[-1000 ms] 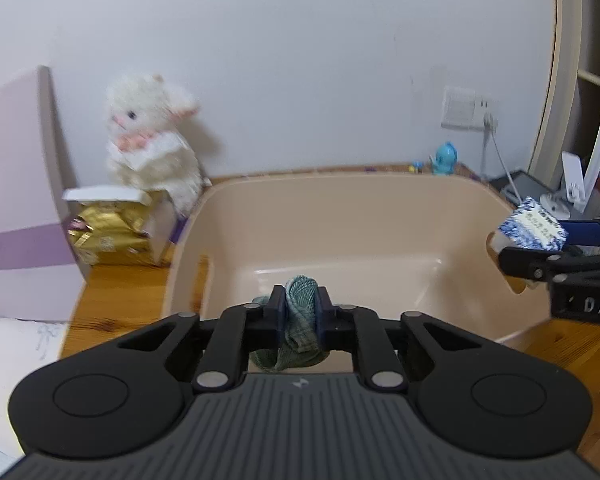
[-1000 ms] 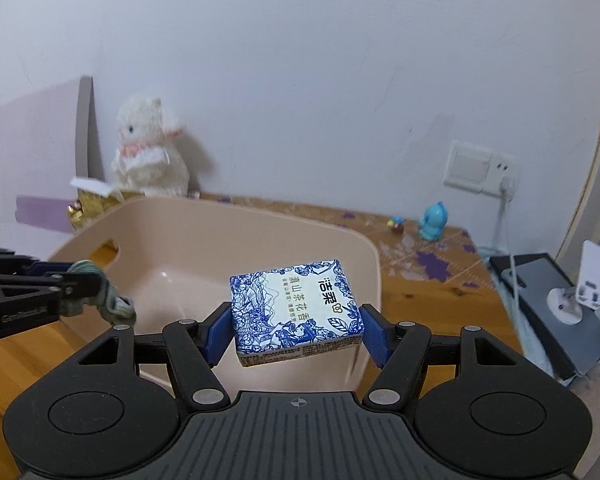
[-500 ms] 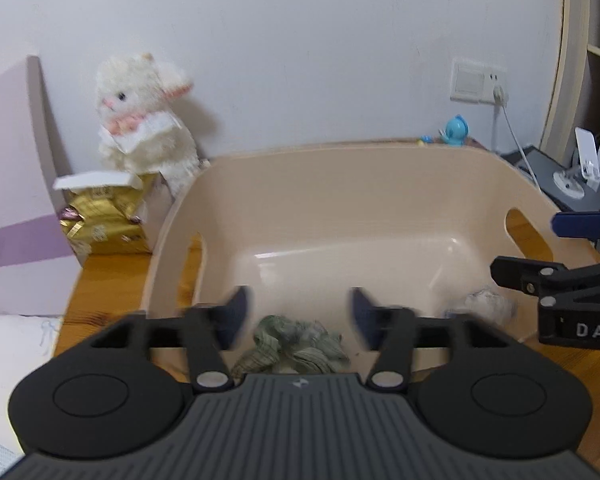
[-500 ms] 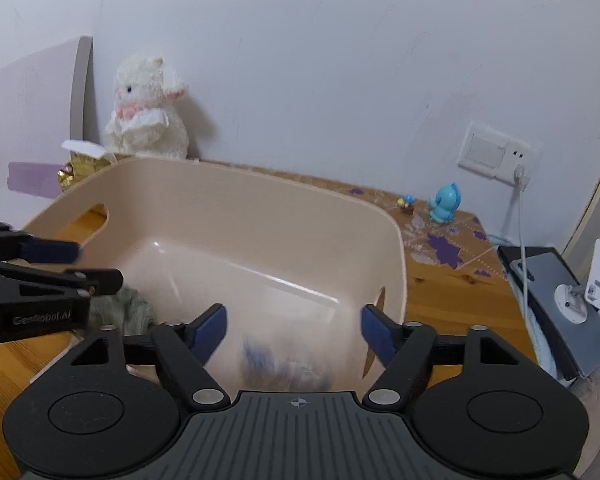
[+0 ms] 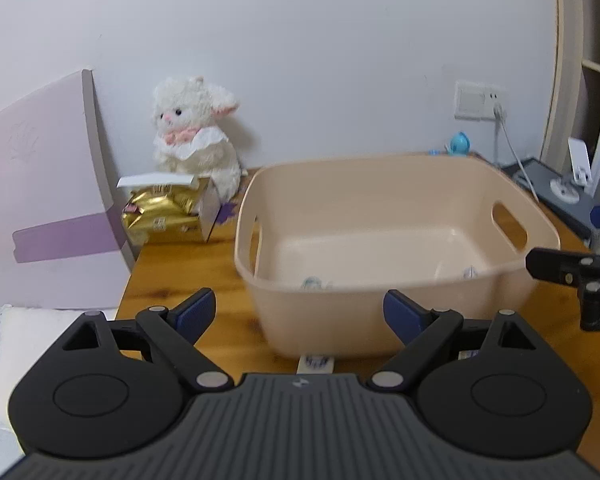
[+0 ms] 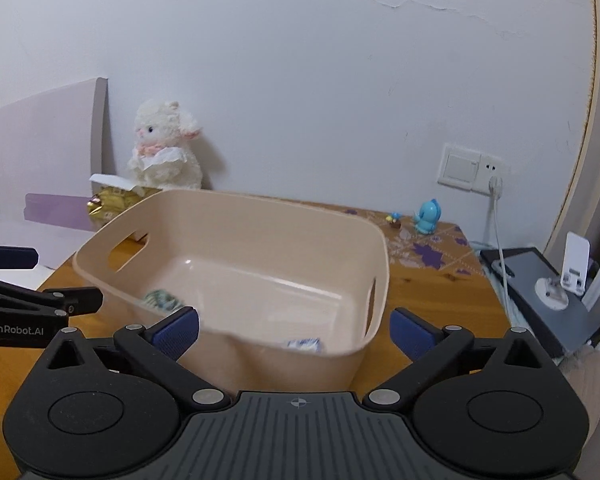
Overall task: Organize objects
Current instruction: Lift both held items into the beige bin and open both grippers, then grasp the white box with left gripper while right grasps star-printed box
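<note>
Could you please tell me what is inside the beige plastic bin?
Inside the beige plastic bin lie a crumpled green cloth and a blue-and-white packet; the near wall hides the floor behind it.

I'm working in a home, likely a bedroom: a white plush lamb (image 5: 194,132) sits at 11 o'clock against a painted wall, a small blue toy figure (image 6: 428,216) at 2 o'clock below a wall switch and socket (image 6: 470,168), all on a wooden counter (image 6: 428,284) with purple flower decoration
</note>
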The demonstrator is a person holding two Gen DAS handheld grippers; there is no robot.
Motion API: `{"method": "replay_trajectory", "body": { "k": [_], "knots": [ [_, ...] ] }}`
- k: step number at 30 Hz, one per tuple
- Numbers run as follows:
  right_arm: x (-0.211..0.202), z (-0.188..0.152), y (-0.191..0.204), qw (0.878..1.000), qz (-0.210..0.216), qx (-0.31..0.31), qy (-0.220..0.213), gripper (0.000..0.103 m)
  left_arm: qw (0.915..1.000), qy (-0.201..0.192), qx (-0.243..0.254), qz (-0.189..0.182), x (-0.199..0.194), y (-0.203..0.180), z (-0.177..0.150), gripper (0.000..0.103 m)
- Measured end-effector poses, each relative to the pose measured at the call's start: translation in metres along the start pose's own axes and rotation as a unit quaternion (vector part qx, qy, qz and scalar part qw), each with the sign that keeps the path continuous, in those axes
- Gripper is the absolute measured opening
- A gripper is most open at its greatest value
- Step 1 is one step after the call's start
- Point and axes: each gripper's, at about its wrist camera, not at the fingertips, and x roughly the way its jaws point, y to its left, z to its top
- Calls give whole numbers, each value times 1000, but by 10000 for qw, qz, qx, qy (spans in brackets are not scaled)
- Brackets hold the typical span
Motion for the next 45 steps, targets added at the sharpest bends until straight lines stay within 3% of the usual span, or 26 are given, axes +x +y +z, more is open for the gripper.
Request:
{"method": "replay_trajectory", "body": {
  "k": [10,24,31,39,43,45],
  "knots": [
    [-16,-46,29,9991,82,66,401,103,9991,356,226,33,-11,13,-52,92],
    [14,-104,78,9898,540,-113,1313,102,9962,800,279,-215,14,24,-92,92],
    [38,-109,85,9854,646,-97,1572,89,9951,881,217,-405,38,23,-93,92],
    [50,-106,88,9881,589,-250,1401,79,9953,843,70,-466,71,17,-88,92],
    [52,-104,87,9889,652,-243,1313,63,9963,705,50,-484,80,15,-84,91],
    [53,-104,86,9896,653,-248,1255,54,9961,668,-1,-573,82,17,-83,81]
  ]
}}
